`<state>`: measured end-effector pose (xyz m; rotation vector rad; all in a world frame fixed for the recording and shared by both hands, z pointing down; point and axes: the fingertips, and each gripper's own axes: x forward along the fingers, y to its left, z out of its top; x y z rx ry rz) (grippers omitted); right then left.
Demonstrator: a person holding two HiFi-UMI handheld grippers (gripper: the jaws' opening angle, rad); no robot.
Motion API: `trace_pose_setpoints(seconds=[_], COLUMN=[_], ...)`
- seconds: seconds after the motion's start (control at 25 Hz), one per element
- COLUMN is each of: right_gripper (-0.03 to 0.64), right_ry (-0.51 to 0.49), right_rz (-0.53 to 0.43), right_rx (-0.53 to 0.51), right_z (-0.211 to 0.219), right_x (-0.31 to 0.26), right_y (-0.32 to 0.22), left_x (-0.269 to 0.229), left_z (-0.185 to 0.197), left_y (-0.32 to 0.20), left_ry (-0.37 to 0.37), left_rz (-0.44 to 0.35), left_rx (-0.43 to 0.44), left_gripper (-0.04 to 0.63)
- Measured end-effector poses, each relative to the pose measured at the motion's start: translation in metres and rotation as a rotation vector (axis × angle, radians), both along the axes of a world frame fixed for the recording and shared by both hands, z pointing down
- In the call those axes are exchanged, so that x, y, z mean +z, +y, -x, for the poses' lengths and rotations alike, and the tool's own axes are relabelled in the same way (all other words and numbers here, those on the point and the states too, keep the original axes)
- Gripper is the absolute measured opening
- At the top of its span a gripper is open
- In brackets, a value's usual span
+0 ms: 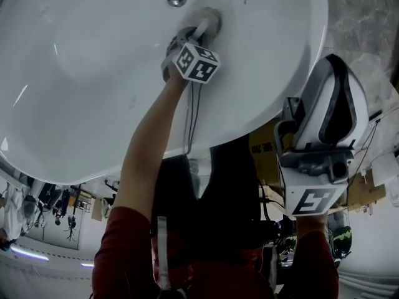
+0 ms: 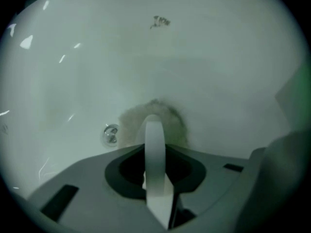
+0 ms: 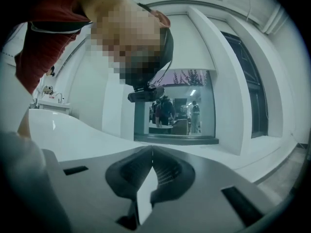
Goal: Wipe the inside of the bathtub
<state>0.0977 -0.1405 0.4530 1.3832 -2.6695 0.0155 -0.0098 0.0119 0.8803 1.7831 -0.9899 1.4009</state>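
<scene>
Jaws of the right gripper (image 3: 152, 150) meet on nothing, outside the rim of the bathtub (image 1: 93, 73). Left gripper (image 1: 189, 41), reaching inside, pinches the white handle (image 2: 155, 144) of a grey fuzzy pad (image 2: 174, 123) pressed on the tub wall beside the drain fitting (image 2: 111, 134). Farther up the wall a dark smudge (image 2: 161, 21) shows; wiping appears under way, with much of the surface judged not yet covered.

Brown cardboard box (image 1: 263, 148), marbled grey surface (image 1: 365, 20); interior window (image 3: 206, 101), people (image 3: 164, 111) beyond
</scene>
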Motion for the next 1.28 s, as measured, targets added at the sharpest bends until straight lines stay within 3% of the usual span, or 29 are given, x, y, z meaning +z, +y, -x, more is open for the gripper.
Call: trace_pose_setpoints(seconds=[0.44, 0.88, 1.08, 1.28], right_gripper=[0.012, 0.012, 0.012, 0.012], right_ry=[0.007, 0.006, 0.012, 0.009], right_rz=[0.017, 0.029, 0.034, 0.003], right_rx=[-0.012, -0.028, -0.007, 0.014], right_z=[0.006, 0.013, 0.013, 0.012], right_x=[0.006, 0.011, 0.013, -0.005], right_y=[0.005, 0.010, 0.008, 0.000], left_x=[0.040, 0.035, 0.010, -0.054], left_z=[0.025, 0.028, 0.022, 0.005], left_y=[0.003, -0.001, -0.005, -0.035], left_ry=[-0.073, -0.056, -0.003, 0.106], left_rz=[0.046, 0.054, 0.053, -0.024], left_rx=[-0.013, -0.065, -0.102, -0.155], left_gripper=[0.094, 0.094, 0.094, 0.094])
